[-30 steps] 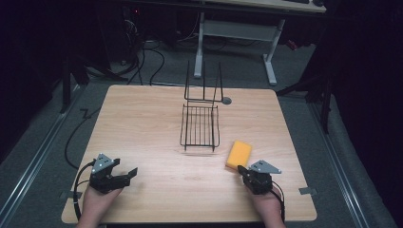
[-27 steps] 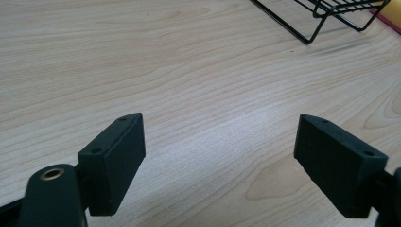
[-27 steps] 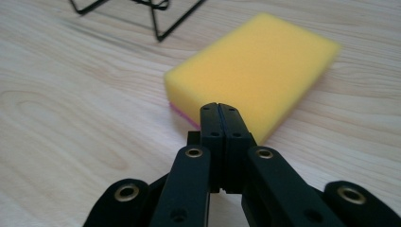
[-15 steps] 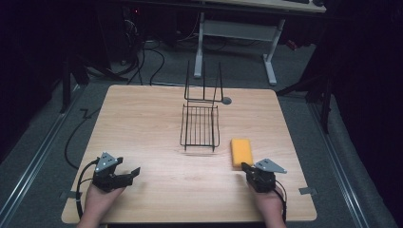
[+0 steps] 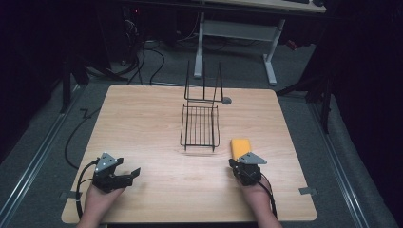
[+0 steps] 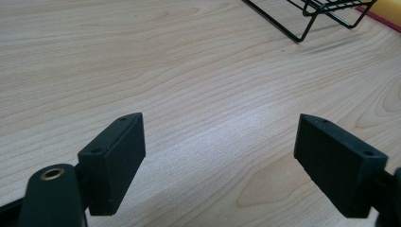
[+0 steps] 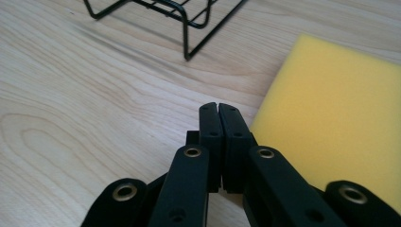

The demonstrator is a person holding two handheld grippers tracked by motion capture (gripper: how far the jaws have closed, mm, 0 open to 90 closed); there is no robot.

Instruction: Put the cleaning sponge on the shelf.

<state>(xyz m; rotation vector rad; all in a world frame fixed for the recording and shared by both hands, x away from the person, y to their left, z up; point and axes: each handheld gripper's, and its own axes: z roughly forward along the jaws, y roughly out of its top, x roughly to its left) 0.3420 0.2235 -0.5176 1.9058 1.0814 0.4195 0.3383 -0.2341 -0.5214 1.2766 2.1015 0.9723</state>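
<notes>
desk (image 5: 142,123), pale wood, dim room around it. black wire rack (image 5: 200,124) sits mid-desk, toward the far edge, with an upright wire frame at its far end.

my left tool (image 5: 127,176) rests at the near left corner, held in a hand (image 5: 97,202). in the left gripper view its jaws stand wide apart, released, bare wood between them; a rack corner (image 6: 302,21) shows far off at top right.

my right tool (image 5: 236,165) sits near right, hand (image 5: 256,199) behind it. in the right gripper view the jaws are pressed flat together, clenched on nothing.

sponge (image 5: 240,147), yellow, lies flat on the desk just right of the rack's near corner. it sits just ahead of the right tool. in the right gripper view the sponge (image 7: 340,118) lies beside the closed tips, to their right; whether it touches them i cannot tell. well apart from the left tool.
</notes>
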